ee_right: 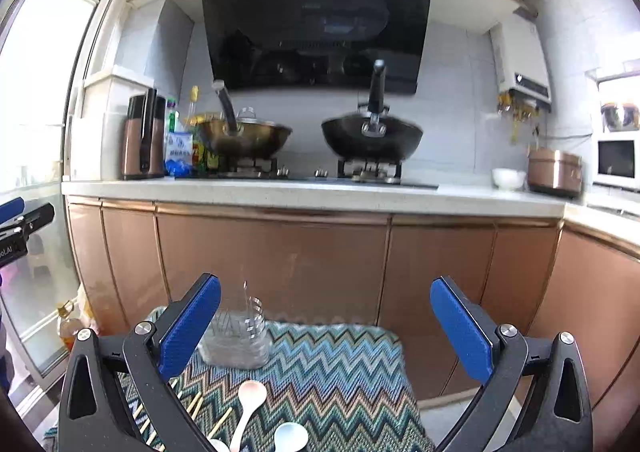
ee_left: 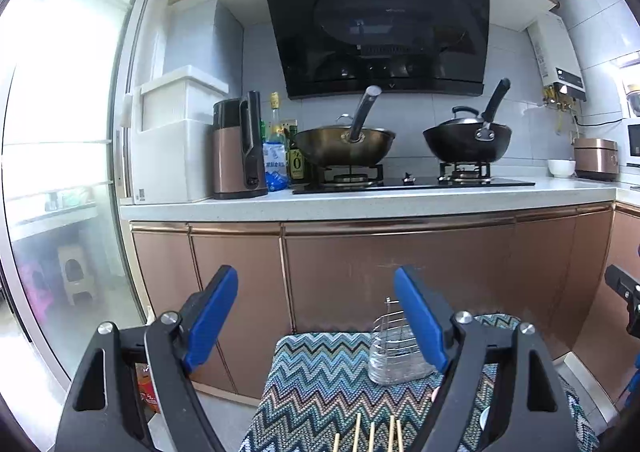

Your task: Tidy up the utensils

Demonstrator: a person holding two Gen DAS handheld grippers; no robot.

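Blue rubber pads line both grippers, and each pair of jaws is spread wide with nothing between them. The left gripper (ee_left: 316, 312) hovers above the near left part of a zigzag-patterned cloth (ee_left: 320, 372) in teal, brown and white that covers a low surface. The right gripper (ee_right: 326, 322) hovers above the same cloth further right. Nearest the cameras, several pale wooden chopsticks (ee_left: 372, 434) lie side by side on the cloth, pointing away from the viewer. Just right of them, in the right wrist view, lie a pinkish white spoon (ee_right: 250, 400) and a pale blue-white spoon (ee_right: 290, 438), bowls facing up. Further back on the cloth stands a wire utensil holder (ee_right: 238, 336) on a clear base, upright, toward the far left of the cloth. Beyond the cloth runs a row of copper-coloured cabinet doors (ee_right: 272, 264) under a pale countertop (ee_right: 312, 193). On the counter sits a gas hob with a bronze wok (ee_right: 246, 139) on the left burner and a black wok (ee_right: 372, 137) on the right burner. Left of the hob stand bottles and a copper kettle (ee_right: 143, 135). Far right are a white bowl (ee_right: 508, 177) and a copper rice cooker (ee_right: 554, 171). A black range hood (ee_right: 316, 23) hangs above.
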